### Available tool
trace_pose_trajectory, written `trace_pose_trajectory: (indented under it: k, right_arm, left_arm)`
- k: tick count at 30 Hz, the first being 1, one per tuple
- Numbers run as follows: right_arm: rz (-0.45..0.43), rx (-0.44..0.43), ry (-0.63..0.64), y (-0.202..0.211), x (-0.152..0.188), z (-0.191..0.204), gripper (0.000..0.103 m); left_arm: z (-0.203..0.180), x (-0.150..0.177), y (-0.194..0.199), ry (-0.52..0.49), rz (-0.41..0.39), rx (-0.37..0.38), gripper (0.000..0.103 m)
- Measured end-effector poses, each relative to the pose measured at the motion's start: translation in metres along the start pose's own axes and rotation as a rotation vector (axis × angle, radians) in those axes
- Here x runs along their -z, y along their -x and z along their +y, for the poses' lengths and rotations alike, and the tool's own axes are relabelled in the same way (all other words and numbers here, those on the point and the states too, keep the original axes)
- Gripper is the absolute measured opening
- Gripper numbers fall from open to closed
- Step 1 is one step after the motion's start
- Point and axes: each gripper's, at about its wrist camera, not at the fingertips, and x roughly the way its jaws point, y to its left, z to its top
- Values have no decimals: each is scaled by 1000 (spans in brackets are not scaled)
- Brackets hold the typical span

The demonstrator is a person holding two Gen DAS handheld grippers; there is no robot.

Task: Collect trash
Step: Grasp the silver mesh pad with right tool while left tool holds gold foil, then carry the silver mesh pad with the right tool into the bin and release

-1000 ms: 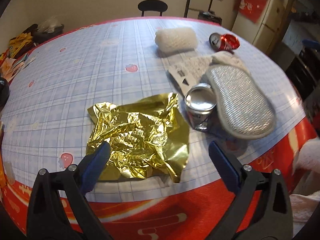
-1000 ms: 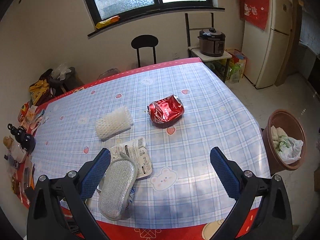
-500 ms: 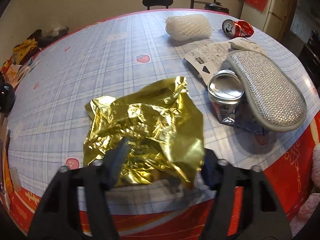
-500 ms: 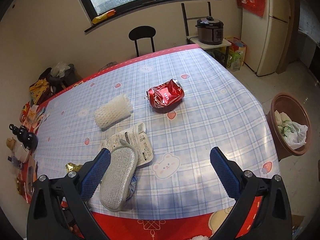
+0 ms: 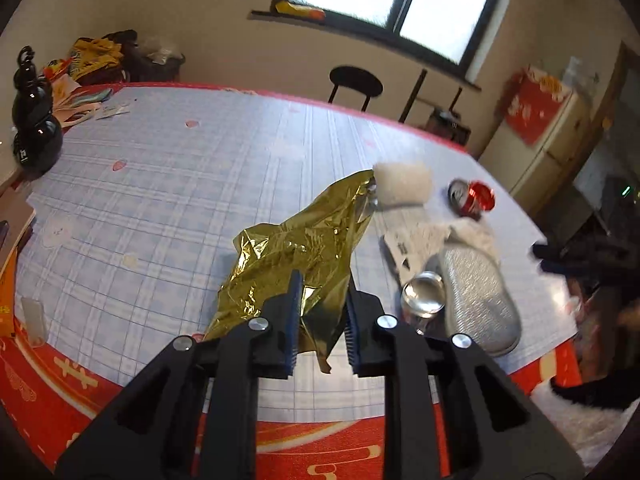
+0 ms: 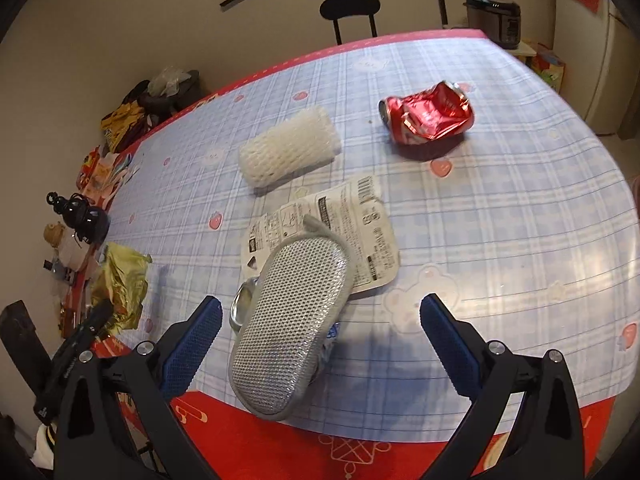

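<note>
My left gripper (image 5: 322, 292) has its jaws closing on the crumpled gold foil wrapper (image 5: 296, 256), and the blue pads pinch its near edge. The foil hangs lifted above the checked table (image 5: 160, 200). My right gripper (image 6: 320, 302) is open low over the table's front edge, its fingers on either side of a grey mesh pad (image 6: 288, 320). That pad lies across a silver can (image 6: 240, 308) and a white printed package (image 6: 360, 220). A white foam net (image 6: 288, 144) and a crushed red can (image 6: 428, 116) lie farther back.
A black gourd-shaped bottle (image 5: 34, 128) and bags of clutter stand at the table's left edge. A black chair (image 5: 356, 82) stands behind the table under the window. A rice cooker (image 6: 494, 12) sits at the back right.
The left jaws went from wide open to shut on the gold foil and lifted it off the table. The right gripper sank toward the grey pad.
</note>
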Motion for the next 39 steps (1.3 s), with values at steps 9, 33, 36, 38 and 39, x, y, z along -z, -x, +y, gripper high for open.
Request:
trace_pose_trajectory:
  k: [9, 33, 36, 38, 39]
  right_arm:
    - [117, -89, -90, -56, 9, -1, 75]
    - [-94, -214, -32, 24, -11, -1, 19]
    - [-152, -197, -20, 45, -18, -6, 19]
    - [-192, -169, -10, 63, -23, -10, 19]
    - [-212, -161, -4, 72, -25, -13, 19]
  left_arm:
    - [0, 0, 26, 22, -33, 44, 22]
    - [-28, -18, 13, 0, -30, 104, 22]
    - [-32, -24, 16, -4, -44, 112, 22]
    - [-37, -30, 18, -5, -58, 119, 22]
    - [-40, -33, 19, -5, -67, 124, 22]
